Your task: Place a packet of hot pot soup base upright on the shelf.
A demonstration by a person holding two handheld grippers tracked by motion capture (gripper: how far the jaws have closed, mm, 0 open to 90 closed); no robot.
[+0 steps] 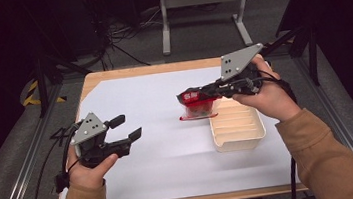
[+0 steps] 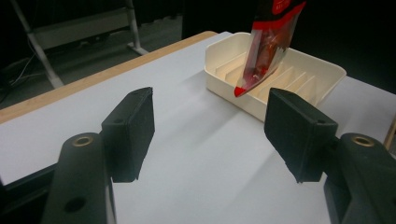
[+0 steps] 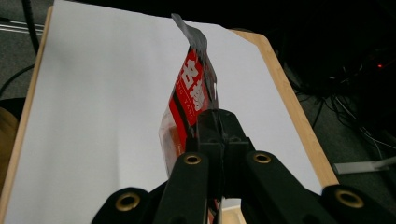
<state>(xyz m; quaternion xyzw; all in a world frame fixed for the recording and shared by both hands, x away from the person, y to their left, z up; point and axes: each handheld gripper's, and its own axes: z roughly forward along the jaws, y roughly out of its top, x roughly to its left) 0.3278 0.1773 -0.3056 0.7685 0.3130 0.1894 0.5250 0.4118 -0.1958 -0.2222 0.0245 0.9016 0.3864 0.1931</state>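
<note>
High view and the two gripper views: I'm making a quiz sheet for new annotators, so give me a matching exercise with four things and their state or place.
Things:
1. left gripper
2. right gripper
3. red snack bag
4. cream tray

States or places:
a. hangs in the air at the tray's edge
b. rests on the white sheet, slots bare
c. jaws apart, nothing between them
d. jaws clamped on thin plastic

Pairs: 1-c, 2-d, 3-a, 4-b

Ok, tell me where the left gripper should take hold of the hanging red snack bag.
Probably the bottom sealed edge of the red snack bag, approached from the left side. It hangs flat and thin from the right gripper above the cream tray, so the bottom hangs free.
</note>
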